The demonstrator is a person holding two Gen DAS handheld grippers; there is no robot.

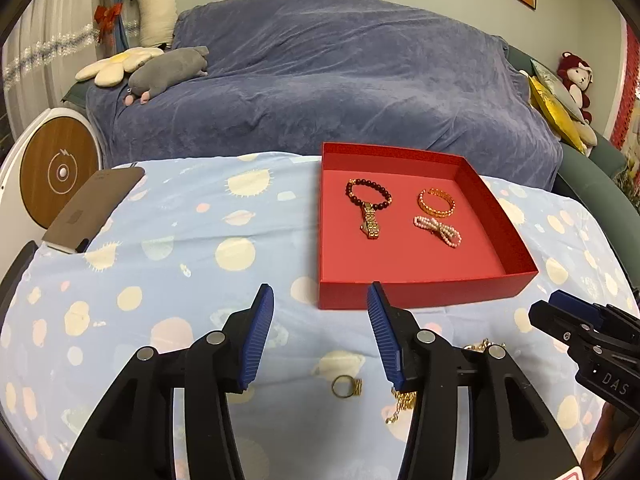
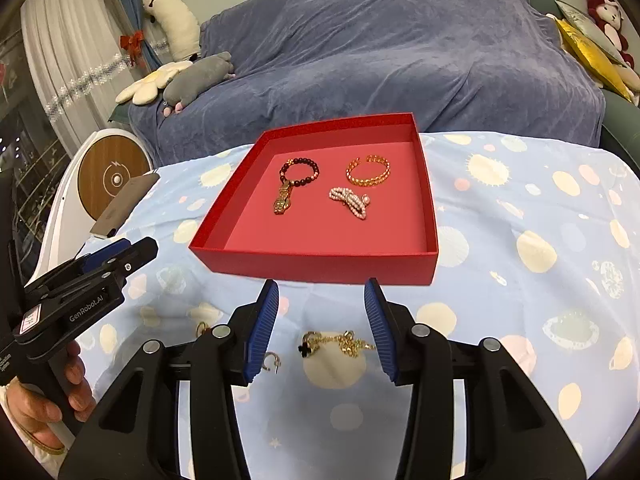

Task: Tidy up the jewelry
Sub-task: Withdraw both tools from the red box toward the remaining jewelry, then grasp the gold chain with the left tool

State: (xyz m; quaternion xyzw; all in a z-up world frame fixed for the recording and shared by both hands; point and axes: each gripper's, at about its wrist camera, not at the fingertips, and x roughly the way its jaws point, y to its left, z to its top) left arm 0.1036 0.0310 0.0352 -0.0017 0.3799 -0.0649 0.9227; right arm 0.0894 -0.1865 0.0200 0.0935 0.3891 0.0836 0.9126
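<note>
Red box, open-topped, on the spotted blue tablecloth. Contents: one dark bead bracelet with a gold band lying against it, one orange-gold cuff, one pearl bow. All lie toward the far half of the box floor, apart from each other save the first two.

Still loose on the cloth, near side of the box: one gold chain necklace with a small black charm; one gold ring; one small open hoop.

Left gripper: jaws apart, nothing between the pads. The ring lies on the cloth below the gap, not touched.

Right gripper: jaws apart, empty. The necklace lies below, between the two fingers as seen, untouched.

Step in hand, as I judge it: between placements, four pieces boxed, three to go. The next move calls for lowering a gripper over a loose piece and closing gently; the chain is thin and limp, likely to slip or trail.
</note>
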